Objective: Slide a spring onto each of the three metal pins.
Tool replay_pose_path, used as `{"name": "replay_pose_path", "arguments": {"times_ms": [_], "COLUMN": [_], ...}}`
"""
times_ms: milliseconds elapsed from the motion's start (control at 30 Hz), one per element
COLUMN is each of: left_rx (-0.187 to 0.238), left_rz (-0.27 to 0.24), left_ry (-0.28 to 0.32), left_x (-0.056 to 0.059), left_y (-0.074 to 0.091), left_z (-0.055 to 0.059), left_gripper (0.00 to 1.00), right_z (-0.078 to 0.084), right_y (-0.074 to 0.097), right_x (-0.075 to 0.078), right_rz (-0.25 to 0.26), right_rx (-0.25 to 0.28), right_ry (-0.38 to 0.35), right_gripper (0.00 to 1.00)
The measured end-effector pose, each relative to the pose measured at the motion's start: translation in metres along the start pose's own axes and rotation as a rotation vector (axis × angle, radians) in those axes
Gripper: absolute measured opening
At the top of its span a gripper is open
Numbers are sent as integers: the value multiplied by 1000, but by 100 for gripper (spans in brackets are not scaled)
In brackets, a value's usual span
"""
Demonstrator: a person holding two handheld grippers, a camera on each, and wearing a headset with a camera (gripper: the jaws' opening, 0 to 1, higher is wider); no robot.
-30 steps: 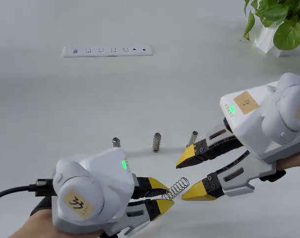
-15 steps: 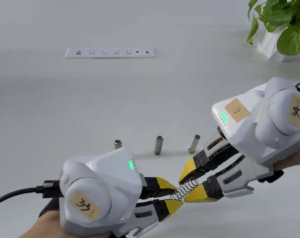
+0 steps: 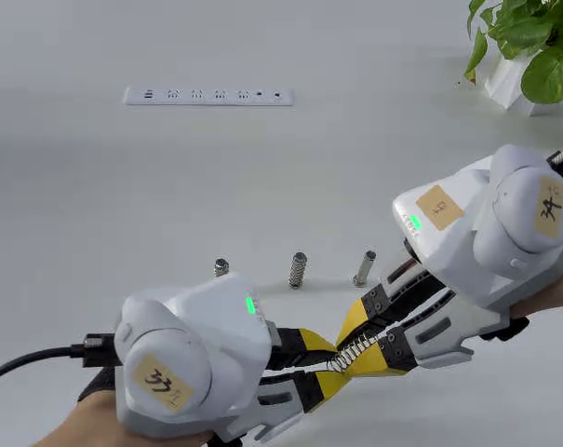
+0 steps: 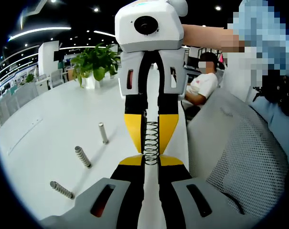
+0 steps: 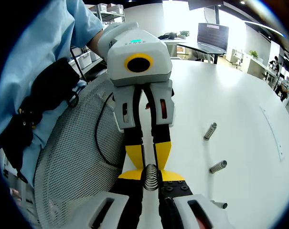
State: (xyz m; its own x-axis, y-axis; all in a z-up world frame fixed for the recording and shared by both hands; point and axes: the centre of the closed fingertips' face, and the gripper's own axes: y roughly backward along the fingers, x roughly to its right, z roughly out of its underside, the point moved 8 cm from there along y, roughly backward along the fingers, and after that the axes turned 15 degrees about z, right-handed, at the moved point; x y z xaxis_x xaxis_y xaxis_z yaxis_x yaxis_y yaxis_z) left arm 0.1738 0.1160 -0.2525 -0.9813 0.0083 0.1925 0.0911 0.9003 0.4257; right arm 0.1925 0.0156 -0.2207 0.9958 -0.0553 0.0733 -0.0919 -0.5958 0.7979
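A short steel spring (image 3: 355, 350) hangs above the table between my two grippers. My left gripper (image 3: 336, 362), low on the left, is shut on one end. My right gripper (image 3: 349, 355) reaches in from the right, and its yellow fingertips pinch the other end. In the left gripper view, the spring (image 4: 151, 139) runs from my left gripper (image 4: 151, 160) up into the right one (image 4: 151, 150). Behind stand three pins in a row. The left pin (image 3: 221, 268) and middle pin (image 3: 298, 270) wear springs. The right pin (image 3: 364, 268) is bare.
A white power strip (image 3: 207, 96) lies at the back of the white table. A potted plant (image 3: 523, 47) stands at the back right corner. A black cable (image 3: 30, 363) trails from the left gripper. A mesh chair (image 5: 72, 157) sits below the table edge.
My right gripper came down and left onto the spring's free end and closed on it. The left gripper kept hold of the spring and shifted slightly right.
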Motion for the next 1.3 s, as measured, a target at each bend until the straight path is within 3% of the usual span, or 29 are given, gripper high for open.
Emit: {"name": "replay_pose_path", "arguments": {"times_ms": [467,700,933,1300], "left_rx": [10,11,13,47], "left_rz": [0,-23,-74,-219], "left_ry": [9,22,59,130], "left_x": [3,2,0,-8], "left_y": [-1,1,8,25], "left_z": [2,8,18,32], "left_gripper": [7,9,23,52], "right_z": [-3,-4,-1,5], "right_y": [-2,-5,-6,-4], "right_x": [-2,-1,0,1], "right_rz": [-24,-24,-26,-18], "right_rx": [-20,-21,-37,-56], "right_ry": [17,21,22,35], "right_gripper": [8,8,8,8]}}
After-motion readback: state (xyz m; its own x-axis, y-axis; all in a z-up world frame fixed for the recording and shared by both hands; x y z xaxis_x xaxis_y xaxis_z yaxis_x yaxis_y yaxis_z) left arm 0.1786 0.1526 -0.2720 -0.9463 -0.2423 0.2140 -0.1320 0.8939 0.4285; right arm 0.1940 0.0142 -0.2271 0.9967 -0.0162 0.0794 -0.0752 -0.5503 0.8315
